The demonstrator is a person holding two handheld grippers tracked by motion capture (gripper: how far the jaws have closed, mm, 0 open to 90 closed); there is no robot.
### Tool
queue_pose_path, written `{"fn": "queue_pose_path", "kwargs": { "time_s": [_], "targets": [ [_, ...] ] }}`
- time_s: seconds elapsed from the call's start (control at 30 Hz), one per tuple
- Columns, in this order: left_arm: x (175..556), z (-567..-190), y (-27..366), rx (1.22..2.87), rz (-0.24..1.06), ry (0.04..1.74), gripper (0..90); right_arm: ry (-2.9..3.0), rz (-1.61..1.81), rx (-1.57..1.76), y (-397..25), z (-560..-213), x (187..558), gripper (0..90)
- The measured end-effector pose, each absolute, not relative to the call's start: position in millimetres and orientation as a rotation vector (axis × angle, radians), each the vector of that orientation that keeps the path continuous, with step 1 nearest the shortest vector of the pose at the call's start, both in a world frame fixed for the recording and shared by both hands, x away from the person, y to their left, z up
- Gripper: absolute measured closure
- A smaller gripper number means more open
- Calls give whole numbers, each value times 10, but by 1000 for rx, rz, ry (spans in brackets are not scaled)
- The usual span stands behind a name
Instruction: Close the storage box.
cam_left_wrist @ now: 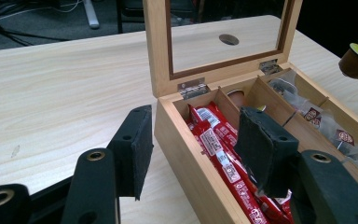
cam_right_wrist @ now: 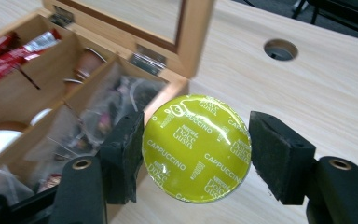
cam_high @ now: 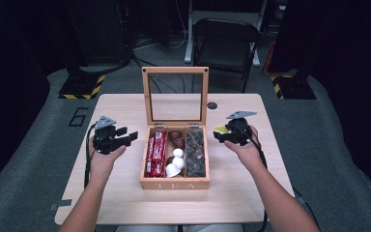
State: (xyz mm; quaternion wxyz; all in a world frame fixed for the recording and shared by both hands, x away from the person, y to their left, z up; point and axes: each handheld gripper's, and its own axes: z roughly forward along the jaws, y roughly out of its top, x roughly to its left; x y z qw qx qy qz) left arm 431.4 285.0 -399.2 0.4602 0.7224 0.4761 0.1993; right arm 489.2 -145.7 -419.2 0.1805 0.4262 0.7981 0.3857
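Looking down in the high view, you read "TEA" on the front wall of the wooden tea box (cam_high: pixel 174 184), which stands lid-up at the middle of a pale wood-grain table (cam_high: pixel 125 203); grey carpet, a dark chair (cam_high: pixel 226 41) and yellow-black striped stand bases lie beyond. Your left gripper (cam_high: pixel 127 136) hangs left of the box, your right gripper (cam_high: pixel 221 134) just right of it, carrying a yellow-green capsule (cam_high: pixel 220 129).

Left gripper view: your jaws stand apart with nothing between them, straddling the box's near wall above red sachets (cam_left_wrist: pixel 223 161) whose print is too small to read.

Right gripper view: the foil lid of the capsule (cam_right_wrist: pixel 196 148) reads "NESCAFÉ Dolce Gusto" and "CAPPUCCINO". It sits between your two pads (cam_right_wrist: pixel 125 156), gripped, above bare tabletop just beside the box's tea-bag compartment (cam_right_wrist: pixel 98 121). A round cable hole (cam_right_wrist: pixel 280 49) lies beyond.
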Motion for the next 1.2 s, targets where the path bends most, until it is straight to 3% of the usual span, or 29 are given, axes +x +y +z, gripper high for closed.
{"fn": "queue_pose_path", "kwargs": {
  "time_s": [1.2],
  "targets": [
    [4326, -4017, 2870, 1776, 489, 1181, 457, 2171, 868, 1424, -2030, -4786, 4914, 370]
  ]
}}
